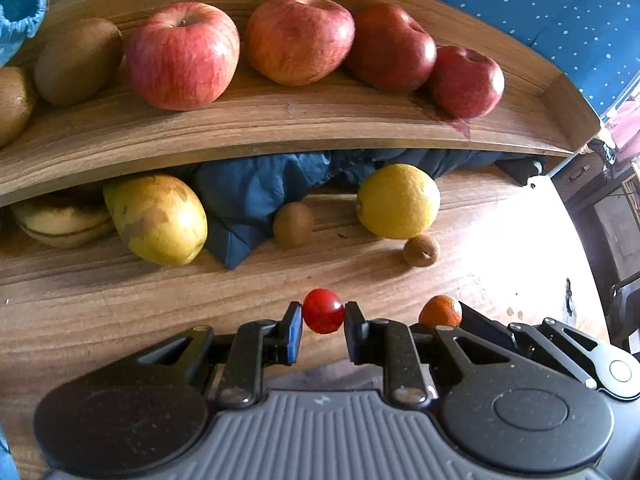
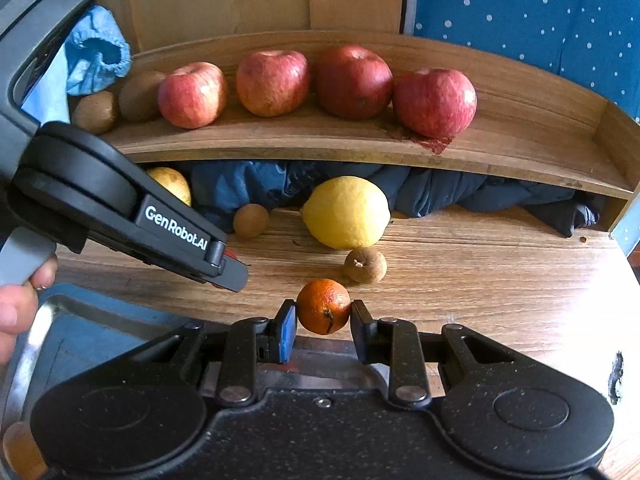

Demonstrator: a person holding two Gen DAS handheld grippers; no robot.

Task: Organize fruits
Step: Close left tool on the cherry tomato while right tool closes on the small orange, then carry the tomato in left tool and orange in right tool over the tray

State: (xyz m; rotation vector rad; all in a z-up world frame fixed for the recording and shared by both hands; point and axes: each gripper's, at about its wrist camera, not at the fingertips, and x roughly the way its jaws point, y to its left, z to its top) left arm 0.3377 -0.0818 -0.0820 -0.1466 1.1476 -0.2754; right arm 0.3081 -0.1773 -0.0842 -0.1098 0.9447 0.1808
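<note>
My left gripper [image 1: 323,312] is shut on a red cherry tomato [image 1: 323,310], held just above the wooden table. My right gripper [image 2: 324,309] is shut on a small orange [image 2: 323,306]; the same orange [image 1: 440,311] shows at the right in the left wrist view. On the raised wooden shelf [image 1: 280,128] stand several red apples [image 1: 182,56] and two kiwis [image 1: 76,60]. Under it lie a pear [image 1: 158,224], a lemon [image 1: 398,201] and small brown fruits [image 1: 293,224]. The left gripper's body [image 2: 120,208] crosses the right wrist view.
A dark blue cloth [image 1: 248,196] is bunched under the shelf. A metal tray [image 2: 44,320] sits at the lower left of the right wrist view, by a person's hand [image 2: 16,312]. A banana-like fruit [image 1: 60,220] lies under the shelf at left. Blue dotted fabric [image 2: 540,12] hangs behind.
</note>
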